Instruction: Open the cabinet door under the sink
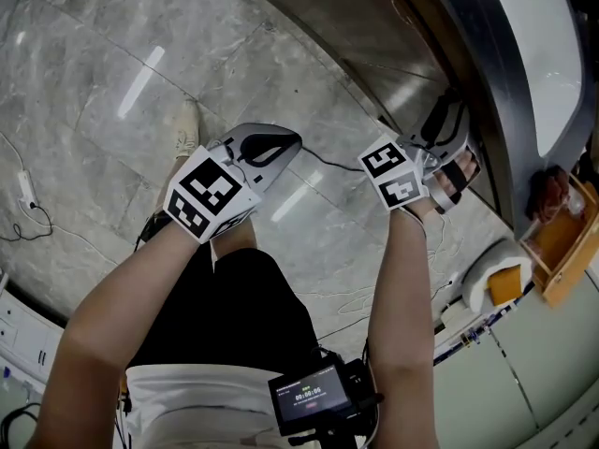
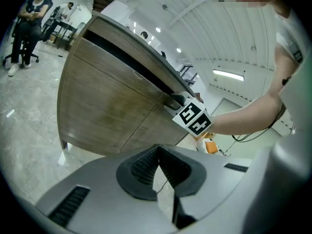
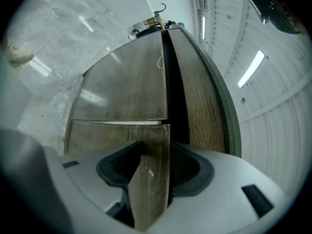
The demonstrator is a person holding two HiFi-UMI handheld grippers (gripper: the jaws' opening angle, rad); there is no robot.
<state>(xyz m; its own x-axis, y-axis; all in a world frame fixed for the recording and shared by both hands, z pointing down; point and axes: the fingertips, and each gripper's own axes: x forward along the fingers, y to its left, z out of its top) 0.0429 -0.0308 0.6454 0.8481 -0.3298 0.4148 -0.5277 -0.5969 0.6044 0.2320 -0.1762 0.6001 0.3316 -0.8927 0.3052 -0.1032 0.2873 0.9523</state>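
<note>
The brown wooden cabinet door [image 1: 374, 36] stands under the dark countertop rim [image 1: 487, 73]. My right gripper [image 1: 460, 150] reaches the door's top edge by the dark gap below the counter. In the right gripper view the jaws [image 3: 151, 155] stand wide, with a corner of the wooden door [image 3: 151, 189] between them; the pads do not clearly press on it. The neighbouring door panel [image 3: 126, 82] lies beyond a thin seam. My left gripper [image 1: 281, 144] hangs over the floor, shut and empty [image 2: 158, 152]. From it I see the cabinet [image 2: 112, 106] and the right gripper's marker cube [image 2: 193, 119].
Grey marble floor [image 1: 112, 54] spreads to the left, with a white power strip and cable [image 1: 26, 195]. A wooden box [image 1: 562, 241] and a white holder with an orange item [image 1: 501, 283] sit at the right. People stand far off [image 2: 29, 23].
</note>
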